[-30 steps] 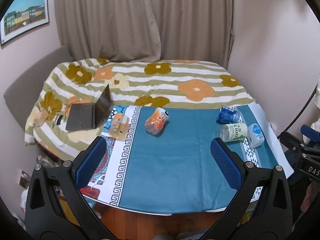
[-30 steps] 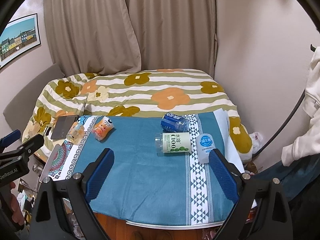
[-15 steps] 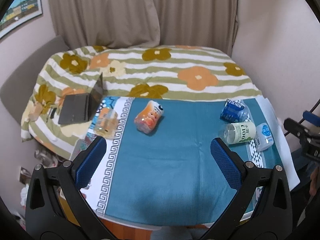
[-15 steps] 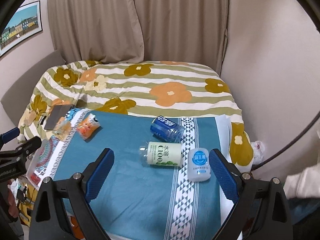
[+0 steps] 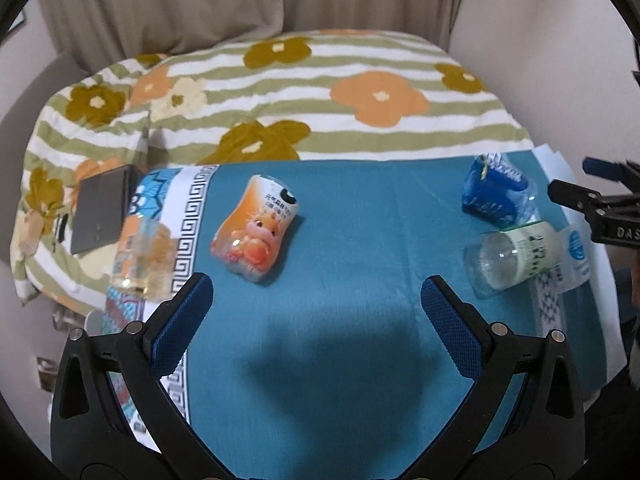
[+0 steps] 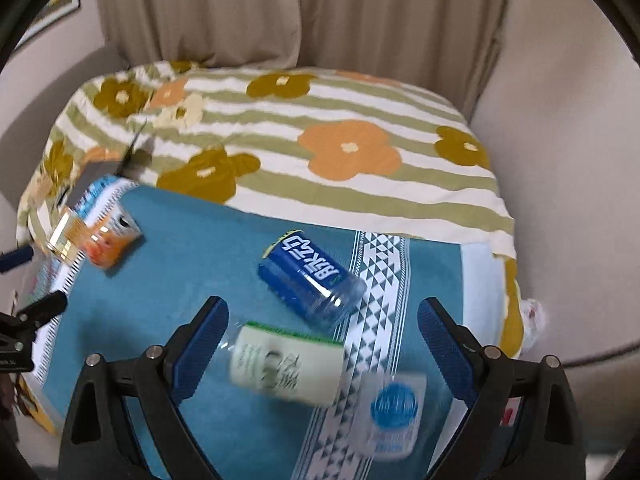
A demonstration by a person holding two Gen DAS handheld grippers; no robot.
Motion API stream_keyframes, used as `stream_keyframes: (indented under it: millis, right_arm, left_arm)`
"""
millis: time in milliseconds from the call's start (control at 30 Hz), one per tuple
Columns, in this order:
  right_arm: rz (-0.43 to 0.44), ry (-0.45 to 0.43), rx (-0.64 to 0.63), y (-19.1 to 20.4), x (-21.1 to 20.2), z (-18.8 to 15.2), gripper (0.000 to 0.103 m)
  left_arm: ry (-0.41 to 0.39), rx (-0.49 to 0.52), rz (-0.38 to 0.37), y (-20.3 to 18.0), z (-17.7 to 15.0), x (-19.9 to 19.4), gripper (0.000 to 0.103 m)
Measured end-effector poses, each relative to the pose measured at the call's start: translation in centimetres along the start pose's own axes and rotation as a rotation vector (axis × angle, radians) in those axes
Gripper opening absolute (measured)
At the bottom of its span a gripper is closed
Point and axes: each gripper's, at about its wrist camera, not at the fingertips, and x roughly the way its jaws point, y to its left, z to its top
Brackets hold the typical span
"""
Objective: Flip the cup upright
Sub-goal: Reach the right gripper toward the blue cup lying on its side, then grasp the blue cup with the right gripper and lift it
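Several plastic cups lie on their sides on a blue tablecloth [image 5: 360,240]. An orange cartoon cup [image 5: 256,229] lies ahead and left of my open, empty left gripper [image 5: 316,320]. A clear yellowish cup [image 5: 140,260] lies at the cloth's left border. At the right lie a blue cup [image 6: 310,278], a white cup with green print [image 6: 286,364] and a white cup with a blue logo [image 6: 390,414]. My open, empty right gripper [image 6: 322,344] hovers over the white green-print cup, which sits between its fingers in that view.
A bed with a striped, flowered quilt [image 5: 320,92] lies behind the table. A dark laptop [image 5: 102,208] rests on the bed at the left. Curtains [image 6: 300,12] and walls close the back and right.
Both grippers have moved forward and down toward the table. The right one now hangs close over the white and blue cups; the left one has neared the orange cup. No cup has moved.
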Motion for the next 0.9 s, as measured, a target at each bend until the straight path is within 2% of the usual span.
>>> stream_keyframes:
  millis: [167, 400, 633, 800, 900]
  right_arm:
    - [0.054, 0.101, -0.067, -0.6, 4.7, 1.3, 0.095]
    - [0.064, 0.196, -0.212, -0.1, 8.7, 1.9, 0.095]
    - [0.082, 0.242, -0.289, 0.4, 11.0, 2.1, 0.094]
    - [0.103, 0.268, -0.289, 0.4, 12.1, 1.9, 0.078]
    - [0.115, 0.267, -0.287, 0.4, 12.3, 1.9, 0.075]
  left_arm:
    - [0.057, 0.022, -0.024, -0.3, 0.9, 3.0, 0.103]
    - [0.115, 0.045, -0.063, -0.7, 1.8, 6.1, 0.103]
    - [0.144, 0.059, -0.078, -0.8, 2.3, 8.3, 0.103]
    - [0.155, 0.058, -0.085, -1.1, 2.2, 8.9, 0.103]
    - [0.155, 0.057, -0.086, -1.2, 2.1, 9.0, 0.103]
